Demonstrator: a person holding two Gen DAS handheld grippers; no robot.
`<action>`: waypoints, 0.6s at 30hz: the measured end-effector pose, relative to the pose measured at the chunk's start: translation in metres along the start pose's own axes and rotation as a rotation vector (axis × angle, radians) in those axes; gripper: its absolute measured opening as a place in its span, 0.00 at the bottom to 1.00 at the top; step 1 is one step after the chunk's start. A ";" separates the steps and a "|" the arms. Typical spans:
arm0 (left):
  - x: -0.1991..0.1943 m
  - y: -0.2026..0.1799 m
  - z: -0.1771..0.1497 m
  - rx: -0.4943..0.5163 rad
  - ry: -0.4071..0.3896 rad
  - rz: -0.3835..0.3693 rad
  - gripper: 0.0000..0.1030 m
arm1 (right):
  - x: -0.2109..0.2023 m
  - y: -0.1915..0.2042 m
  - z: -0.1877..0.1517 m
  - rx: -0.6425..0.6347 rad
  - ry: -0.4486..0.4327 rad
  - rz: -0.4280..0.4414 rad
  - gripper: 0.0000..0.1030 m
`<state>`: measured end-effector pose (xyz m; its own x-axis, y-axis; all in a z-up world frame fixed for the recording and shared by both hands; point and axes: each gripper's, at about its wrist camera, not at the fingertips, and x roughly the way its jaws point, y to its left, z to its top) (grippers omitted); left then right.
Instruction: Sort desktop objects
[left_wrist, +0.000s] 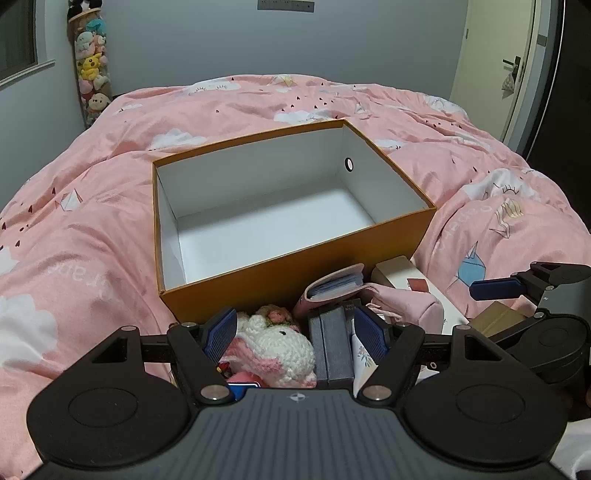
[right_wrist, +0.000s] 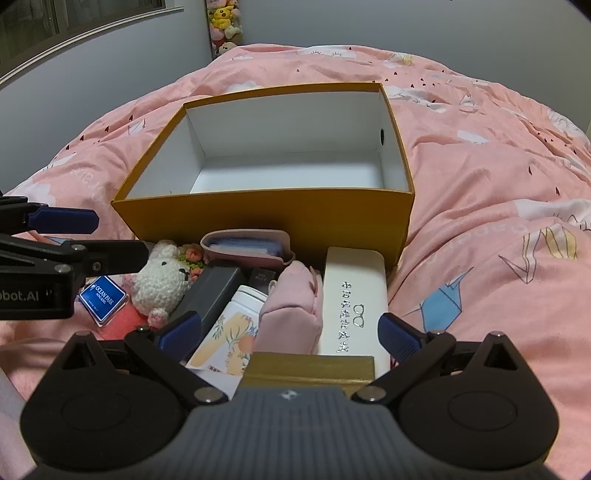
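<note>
An orange box (left_wrist: 295, 269) with a white, empty inside stands open on the pink bed; it also shows in the right wrist view (right_wrist: 266, 218). A pile of small things lies in front of it: a crocheted white bunny (left_wrist: 280, 349) (right_wrist: 164, 280), a dark grey case (left_wrist: 330, 343) (right_wrist: 212, 295), a pink card wallet (left_wrist: 334, 286) (right_wrist: 245, 245), a pink pouch (left_wrist: 406, 304) (right_wrist: 291, 306), a white glasses case (right_wrist: 352, 295), a floral white bottle (right_wrist: 236, 325), a gold box (right_wrist: 310, 371) and a blue badge (right_wrist: 104, 298). My left gripper (left_wrist: 295, 334) hangs open above the bunny and grey case. My right gripper (right_wrist: 290, 332) hangs open above the bottle, pouch and glasses case.
The pink quilt (left_wrist: 92, 240) with cloud and crane prints rises in soft folds all round the box. A column of plush toys (left_wrist: 92, 62) hangs in the far corner. A door (left_wrist: 491, 62) stands at the far right, and a window (right_wrist: 74, 18) at the left.
</note>
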<state>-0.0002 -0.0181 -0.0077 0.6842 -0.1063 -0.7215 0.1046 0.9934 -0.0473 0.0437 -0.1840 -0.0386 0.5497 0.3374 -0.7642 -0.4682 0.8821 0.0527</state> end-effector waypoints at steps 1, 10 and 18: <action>0.000 0.000 0.000 -0.001 0.001 -0.001 0.81 | 0.000 0.000 0.000 0.000 0.000 0.000 0.99; 0.001 0.000 0.000 -0.001 0.002 -0.002 0.81 | 0.002 0.001 -0.001 -0.001 0.004 0.005 0.99; 0.002 -0.001 -0.001 -0.003 0.010 -0.004 0.81 | 0.003 0.000 -0.002 -0.003 0.009 0.014 0.99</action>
<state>0.0005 -0.0197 -0.0101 0.6766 -0.1103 -0.7280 0.1051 0.9931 -0.0528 0.0440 -0.1837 -0.0423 0.5370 0.3465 -0.7691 -0.4776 0.8764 0.0614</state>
